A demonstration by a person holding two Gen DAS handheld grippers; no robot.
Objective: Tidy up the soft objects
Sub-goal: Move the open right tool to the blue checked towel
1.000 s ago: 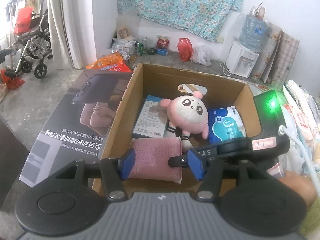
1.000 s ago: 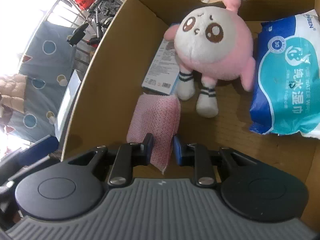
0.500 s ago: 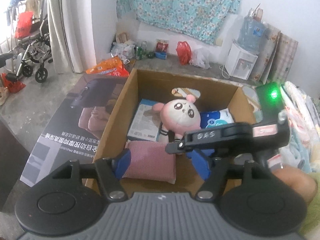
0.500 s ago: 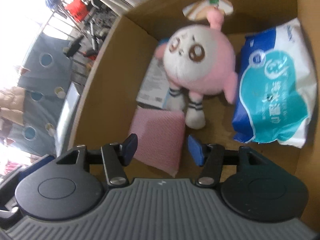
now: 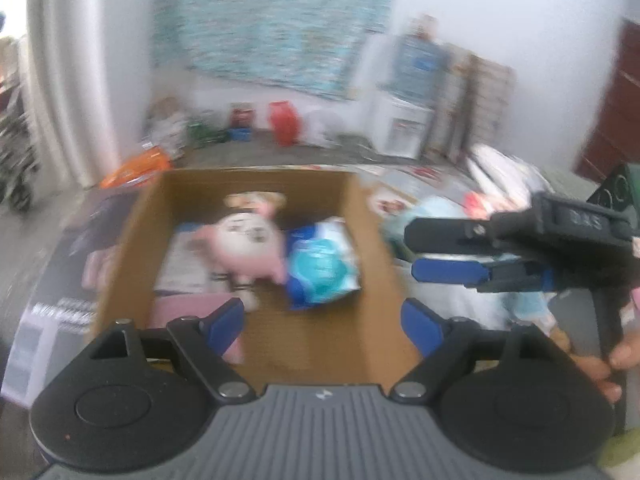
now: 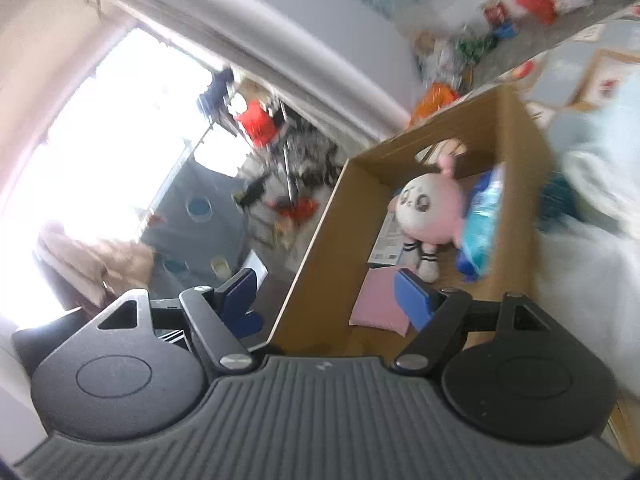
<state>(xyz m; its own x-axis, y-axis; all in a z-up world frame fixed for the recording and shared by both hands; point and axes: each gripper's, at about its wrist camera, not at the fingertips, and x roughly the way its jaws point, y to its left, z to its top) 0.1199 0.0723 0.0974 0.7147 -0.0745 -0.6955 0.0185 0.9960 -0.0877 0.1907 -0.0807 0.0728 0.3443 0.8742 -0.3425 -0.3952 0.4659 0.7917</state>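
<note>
A cluttered room with a white wall, a blue floral cloth [image 5: 272,24] hung on it and a pale curtain [image 5: 68,80] at the left frames a grey floor where an open cardboard box [image 5: 132,232] sits on a printed poster sheet [image 5: 60,264]. Both views are blurred.

Inside the box, a pink folded cloth [image 5: 188,308] lies flat in the near left corner, free of either tool. A pink and white plush toy [image 5: 248,248] sits mid-box on a flat booklet [image 5: 184,264], and a blue wet-wipes pack [image 5: 320,268] lies against the right wall.

The left gripper [image 5: 322,322] points down over the box's near edge. Its blue fingers [image 5: 224,324] are wide apart, having just been opening, with nothing between them; the left one overlaps the cloth's corner in the view.

The right gripper [image 5: 440,252] is outside the box, past its right wall, turned on its side and pointing toward the box, held by a hand [image 5: 596,364] at the lower right. From its own camera its fingers [image 6: 412,300] are spread with nothing between them, having just been opening, and it looks toward the box's near left corner, with the cloth [image 6: 380,300] on the box floor beyond.
</note>
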